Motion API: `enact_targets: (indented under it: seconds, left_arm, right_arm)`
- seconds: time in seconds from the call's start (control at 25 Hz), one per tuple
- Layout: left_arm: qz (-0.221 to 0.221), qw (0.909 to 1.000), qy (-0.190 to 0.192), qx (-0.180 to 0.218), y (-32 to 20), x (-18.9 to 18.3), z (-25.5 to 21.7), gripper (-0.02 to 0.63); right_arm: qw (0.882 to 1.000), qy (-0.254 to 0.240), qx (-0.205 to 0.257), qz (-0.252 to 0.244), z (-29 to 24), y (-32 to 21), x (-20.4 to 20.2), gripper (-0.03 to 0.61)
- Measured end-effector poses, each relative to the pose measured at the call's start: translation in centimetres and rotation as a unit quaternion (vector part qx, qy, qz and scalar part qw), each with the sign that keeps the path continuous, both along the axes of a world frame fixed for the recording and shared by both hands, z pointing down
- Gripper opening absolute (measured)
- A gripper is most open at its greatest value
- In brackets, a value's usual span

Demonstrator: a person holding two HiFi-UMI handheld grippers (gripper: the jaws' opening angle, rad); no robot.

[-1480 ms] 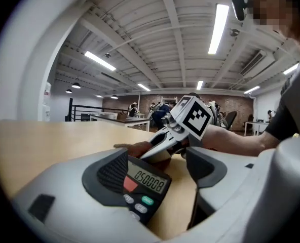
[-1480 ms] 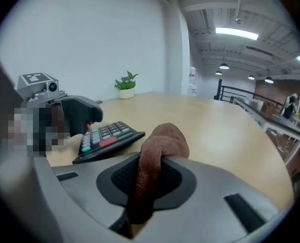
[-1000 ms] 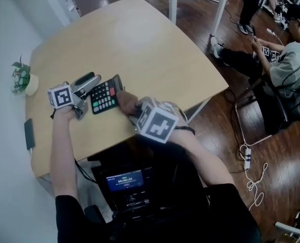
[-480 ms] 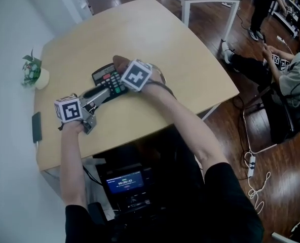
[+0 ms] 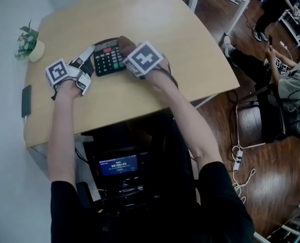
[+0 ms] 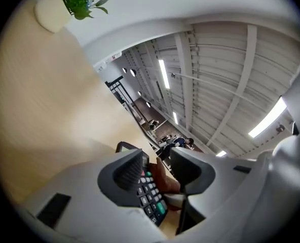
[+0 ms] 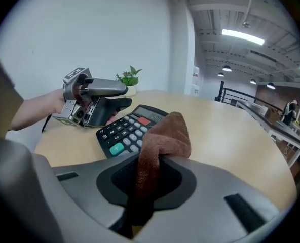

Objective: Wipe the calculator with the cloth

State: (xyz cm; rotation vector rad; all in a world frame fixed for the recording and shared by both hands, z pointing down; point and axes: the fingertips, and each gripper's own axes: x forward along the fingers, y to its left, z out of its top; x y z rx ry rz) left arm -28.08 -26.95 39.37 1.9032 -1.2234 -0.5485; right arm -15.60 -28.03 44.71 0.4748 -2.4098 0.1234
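Brown cloth (image 7: 165, 135) is pinched tight in the right gripper (image 7: 146, 182) and rests on the right edge of the calculator (image 7: 123, 129), far left on the table (image 5: 155, 24). The left gripper (image 6: 157, 170), its jaws just narrowing, straddles the calculator's left edge without clamping it. Steady that edge first, then sweep lightly across the keys.

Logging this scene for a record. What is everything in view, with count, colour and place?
table: one, light wood.
calculator: one, black, on the table between both tongs.
cloth: one, brown, at the calculator's right side.
potted plant: one, green, white pot, table's far left corner.
dark slab, maybe a phone: one, table's left edge.
screen unit: one, black, below the table's near edge.
seated person: one, grey top, far right.
left tongs: one, grey, just closing, calculator's left edge between them.
right tongs: one, grey, shut on the cloth.
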Motion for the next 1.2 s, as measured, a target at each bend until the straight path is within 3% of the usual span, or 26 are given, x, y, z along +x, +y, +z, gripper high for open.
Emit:
enact_targets:
  seconds: [0.12, 0.2, 0.24, 0.32, 0.4, 0.48, 0.64, 0.8, 1.0, 1.2]
  left_arm:
    - [0.014, 0.9998, -0.006, 0.009, 0.0, 0.5, -0.7, 0.167]
    - [0.047, 0.9957, -0.078, 0.014, 1.4, 0.9, -0.6, 0.166]
    - [0.067, 0.9884, -0.135, 0.012, 2.3, 0.9, -0.2, 0.164]
    - [0.116, 0.9622, -0.246, 0.009, 4.2, 0.8, 0.8, 0.243]
    - [0.170, 0.9369, -0.305, 0.019, 5.8, 1.4, 1.4, 0.346]
    - [0.207, 0.9240, -0.319, 0.040, 7.0, 2.3, 1.1, 0.360]
    - [0.253, 0.9105, -0.321, 0.062, 8.1, 4.0, 1.7, 0.360]
    - [0.269, 0.9004, -0.336, 0.061, 7.3, 5.1, 2.0, 0.360]
    - [0.278, 0.8943, -0.345, 0.066, 7.2, 7.1, 2.0, 0.359]
    - [0.268, 0.8995, -0.334, 0.083, 7.0, 8.5, 1.5, 0.354]
  right_arm:
    - [1.000, -0.014, -0.010, 0.008, -0.4, -0.2, 0.3, 0.055]
    - [0.999, -0.027, -0.019, 0.015, -0.4, -0.1, 0.5, 0.057]
    - [0.999, -0.032, -0.021, 0.018, -0.5, -0.1, 0.6, 0.057]
    - [0.999, -0.039, -0.020, 0.022, -0.6, -0.3, 1.0, 0.055]
    - [0.999, -0.041, -0.019, 0.024, -0.7, -0.6, 1.4, 0.055]
    - [0.999, -0.041, -0.024, 0.023, -0.8, -0.7, 1.8, 0.055]
    - [0.999, -0.033, -0.034, 0.022, -0.3, -0.4, 2.2, 0.055]
    - [0.999, -0.020, -0.031, 0.016, -0.3, -0.3, 1.6, 0.055]
    - [1.000, -0.013, -0.025, 0.005, -0.2, 0.1, 0.7, 0.055]
    - [1.000, -0.019, -0.024, 0.006, -0.2, 0.1, 0.5, 0.055]
